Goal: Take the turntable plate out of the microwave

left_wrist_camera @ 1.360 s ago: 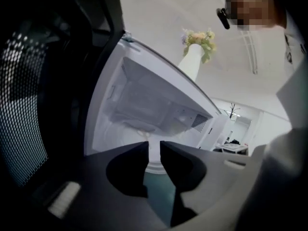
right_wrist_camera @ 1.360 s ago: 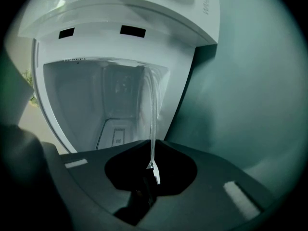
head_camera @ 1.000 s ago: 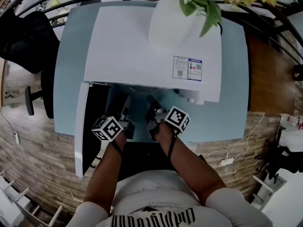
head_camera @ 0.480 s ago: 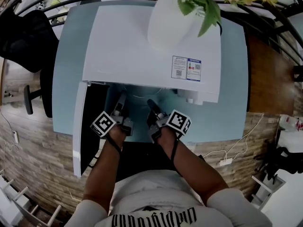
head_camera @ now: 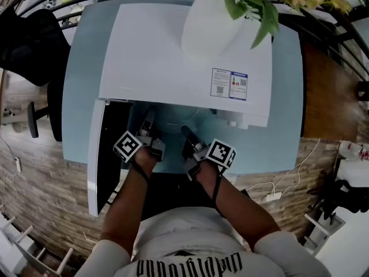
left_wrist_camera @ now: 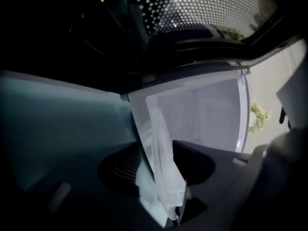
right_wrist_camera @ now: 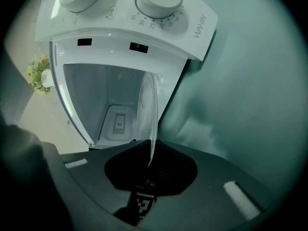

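Observation:
The clear glass turntable plate (head_camera: 173, 119) pokes out of the open white microwave (head_camera: 173, 51), faint against the pale blue table. In the right gripper view the plate (right_wrist_camera: 151, 109) stands edge-on and my right gripper (right_wrist_camera: 150, 165) is shut on its rim. In the head view that gripper (head_camera: 185, 131) is at the cavity mouth. My left gripper (head_camera: 148, 122) is beside it on the left. Its jaws stand wide open around the plate's rim (left_wrist_camera: 161, 153), with the pads apart from the glass. The left gripper (left_wrist_camera: 159, 170) faces the cavity.
The microwave door (head_camera: 97, 154) hangs open to the left, its mesh window (left_wrist_camera: 202, 4) close above the left gripper. A white vase (head_camera: 210, 22) with flowers stands on the microwave. The control panel with two knobs (right_wrist_camera: 154, 4) is right of the cavity. A black chair (head_camera: 34, 45) is at the far left.
My left gripper has rolled and its jaws have opened off the plate's rim. The right gripper has drawn back slightly toward me with the plate still in it.

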`<action>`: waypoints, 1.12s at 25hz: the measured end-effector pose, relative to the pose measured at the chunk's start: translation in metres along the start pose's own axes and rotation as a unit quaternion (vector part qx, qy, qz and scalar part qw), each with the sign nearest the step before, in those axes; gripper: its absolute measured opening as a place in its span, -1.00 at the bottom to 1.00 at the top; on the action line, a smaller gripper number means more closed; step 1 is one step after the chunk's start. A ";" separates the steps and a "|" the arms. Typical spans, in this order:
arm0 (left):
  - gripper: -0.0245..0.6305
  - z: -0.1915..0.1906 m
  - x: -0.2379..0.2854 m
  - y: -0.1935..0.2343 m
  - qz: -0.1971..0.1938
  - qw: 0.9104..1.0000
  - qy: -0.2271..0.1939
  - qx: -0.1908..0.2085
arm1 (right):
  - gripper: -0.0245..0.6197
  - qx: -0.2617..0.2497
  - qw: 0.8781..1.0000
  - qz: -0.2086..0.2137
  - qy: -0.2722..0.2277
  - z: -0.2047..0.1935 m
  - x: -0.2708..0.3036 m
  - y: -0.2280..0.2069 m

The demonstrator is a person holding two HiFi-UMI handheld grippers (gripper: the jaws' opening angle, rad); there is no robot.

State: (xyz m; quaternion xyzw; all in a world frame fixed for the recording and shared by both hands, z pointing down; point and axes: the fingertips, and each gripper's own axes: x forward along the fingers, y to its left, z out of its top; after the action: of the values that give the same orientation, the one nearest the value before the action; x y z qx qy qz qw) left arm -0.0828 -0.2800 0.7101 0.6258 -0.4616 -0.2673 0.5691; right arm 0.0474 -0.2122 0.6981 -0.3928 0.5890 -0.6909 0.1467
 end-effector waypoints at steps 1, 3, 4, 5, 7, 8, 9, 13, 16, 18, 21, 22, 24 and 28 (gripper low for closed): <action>-0.15 -0.001 0.001 0.000 -0.002 1.000 0.001 0.001 | -0.84 -0.001 1.000 0.000 0.001 -0.001 -0.001 0.000; -0.16 -0.003 0.002 0.002 -0.001 1.000 0.001 -0.007 | -0.83 -0.003 1.000 0.000 0.002 -0.001 -0.002 -0.001; -0.16 -0.004 0.002 0.004 0.003 1.000 0.000 -0.013 | -0.84 -0.005 1.000 0.000 0.003 -0.002 -0.002 -0.001; -0.18 -0.004 0.002 0.007 0.009 1.000 -0.002 -0.019 | -0.83 -0.006 1.000 0.000 0.003 -0.002 -0.002 -0.001; -0.44 -0.002 0.001 0.008 0.014 1.000 -0.008 -0.019 | -0.83 -0.007 1.000 0.000 0.004 -0.003 -0.003 -0.001; -0.48 -0.002 0.002 0.007 0.012 1.000 -0.010 -0.017 | -0.83 -0.007 1.000 0.000 0.005 -0.004 -0.003 -0.002; -0.54 -0.001 0.002 0.005 0.009 1.000 -0.012 -0.016 | -0.83 -0.007 1.000 0.000 0.005 -0.004 -0.003 -0.002; -0.59 -0.002 0.003 0.002 -0.011 0.999 -0.022 -0.038 | -0.83 -0.008 1.000 0.000 0.005 -0.003 -0.003 -0.003; -0.63 -0.003 0.000 -0.002 -0.026 0.997 -0.036 -0.055 | -0.83 -0.011 1.000 0.002 0.006 -0.004 -0.005 -0.002; -0.65 -0.003 -0.002 -0.004 -0.038 0.996 -0.044 -0.066 | -0.82 -0.017 1.000 0.005 0.007 -0.005 -0.006 0.000; -0.67 -0.005 -0.006 -0.009 -0.063 0.993 -0.055 -0.086 | -0.82 -0.023 1.000 0.009 0.011 -0.005 -0.009 0.001; -0.68 -0.005 -0.007 -0.011 -0.071 0.992 -0.057 -0.089 | -0.81 -0.026 1.000 0.011 0.012 -0.006 -0.010 0.002; -0.68 -0.006 -0.009 -0.013 -0.079 0.991 -0.060 -0.092 | -0.81 -0.032 0.999 0.014 0.014 -0.006 -0.013 0.004; -0.68 -0.009 -0.017 -0.013 -0.089 0.989 -0.066 -0.101 | -0.81 -0.045 0.999 0.018 0.020 -0.009 -0.018 0.006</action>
State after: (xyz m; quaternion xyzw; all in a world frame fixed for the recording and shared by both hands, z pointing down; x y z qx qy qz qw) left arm -0.0787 -0.2613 0.6965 0.5844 -0.4111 -0.4031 0.5718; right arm 0.0505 -0.1954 0.6863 -0.3741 0.6297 -0.6685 0.1291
